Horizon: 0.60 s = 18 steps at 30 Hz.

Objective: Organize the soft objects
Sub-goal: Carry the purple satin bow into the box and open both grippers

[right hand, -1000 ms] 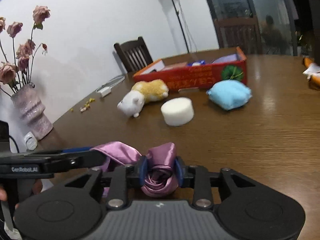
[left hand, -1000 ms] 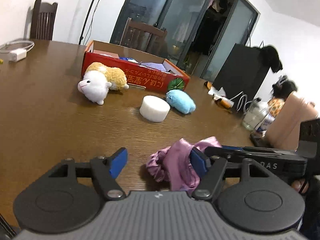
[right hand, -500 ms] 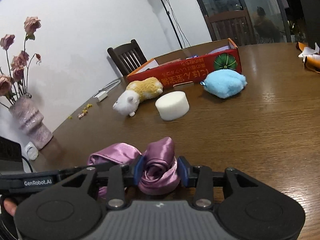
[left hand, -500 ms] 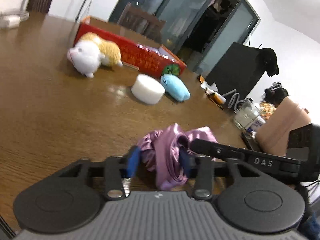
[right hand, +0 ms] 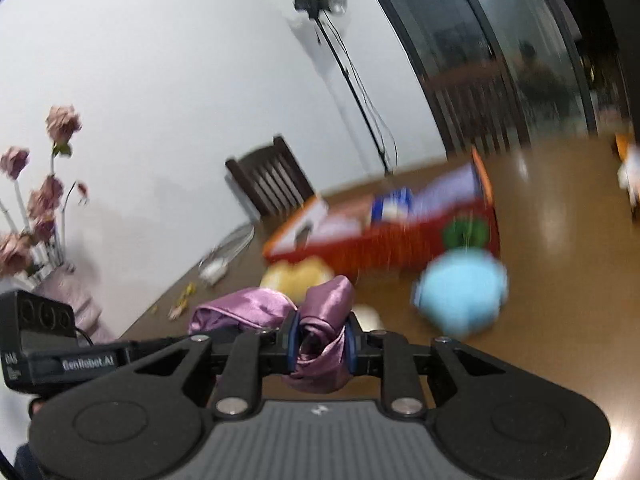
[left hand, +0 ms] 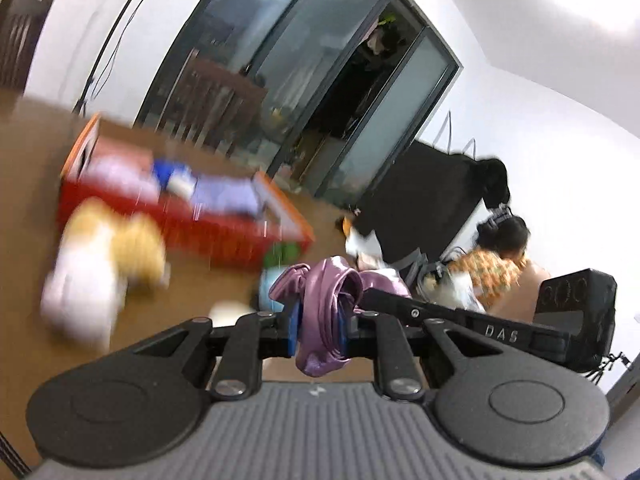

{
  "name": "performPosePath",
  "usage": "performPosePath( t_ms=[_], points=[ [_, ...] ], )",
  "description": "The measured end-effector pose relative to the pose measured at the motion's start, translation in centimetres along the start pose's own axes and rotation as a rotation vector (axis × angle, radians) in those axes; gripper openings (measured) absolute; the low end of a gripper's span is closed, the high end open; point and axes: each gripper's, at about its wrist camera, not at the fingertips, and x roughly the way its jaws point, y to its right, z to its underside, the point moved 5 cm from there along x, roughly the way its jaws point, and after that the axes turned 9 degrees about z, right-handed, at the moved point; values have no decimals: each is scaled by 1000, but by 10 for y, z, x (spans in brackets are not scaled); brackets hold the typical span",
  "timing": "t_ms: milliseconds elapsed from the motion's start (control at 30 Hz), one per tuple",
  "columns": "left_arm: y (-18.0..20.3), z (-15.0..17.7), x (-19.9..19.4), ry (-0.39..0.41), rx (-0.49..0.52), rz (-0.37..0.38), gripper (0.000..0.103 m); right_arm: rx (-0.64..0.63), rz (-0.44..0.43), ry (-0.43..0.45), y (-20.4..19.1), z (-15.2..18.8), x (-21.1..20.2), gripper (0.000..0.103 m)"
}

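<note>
The purple cloth (left hand: 324, 312) hangs bunched in the air above the table (left hand: 36, 184), pinched at two places. The left gripper (left hand: 318, 330) is clenched on one fold and the right gripper (right hand: 320, 338) is clenched on another, so the satin stretches between them, near the viewer and short of the box.

This looks like the carrying step: the cloth is lifted and seems headed for the red box (left hand: 192, 224), which sits further back and already holds some blurred items. The next move probably calls for both grippers to travel together over the open box, keeping the slack from snagging on its near wall, then to lower and let go.

From left to right on the table, the count is one white and yellow plush toy (left hand: 100, 276), one white foam disc (left hand: 228, 312) partly hidden behind the left gripper, and one blue plush toy (right hand: 460, 298), all lying in front of the one box. Motion blur hides finer detail.
</note>
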Motion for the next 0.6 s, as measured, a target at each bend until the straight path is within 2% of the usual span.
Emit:
performPosePath(
  t_ms=[67,167,267,367,500,567,600],
  points=[
    [-11,-35,30,-4,30,-22,18,-42,34,28,4,-36,22,22],
    [-42,-74,78,-38,-10,-45,18,-76,98,27,14,-81,64,22],
    [-73,-100,120,-43,-52,-54,18,6,117,-31,38,-116,116,22],
    [-97,-113,154,-65,-77,-53,18,42,158,-58,63,-136,159,22],
    [-127,-113,196,-120,-111,-106,19,25,245,-81,83,-144,204,22],
    [-140,-107,212,-125,-115,-140,26,23,285,-82,91,-142,224,26],
    [-146,-103,213,-120,-122,-153,43,17,305,-80,94,-140,229,28]
  ],
)
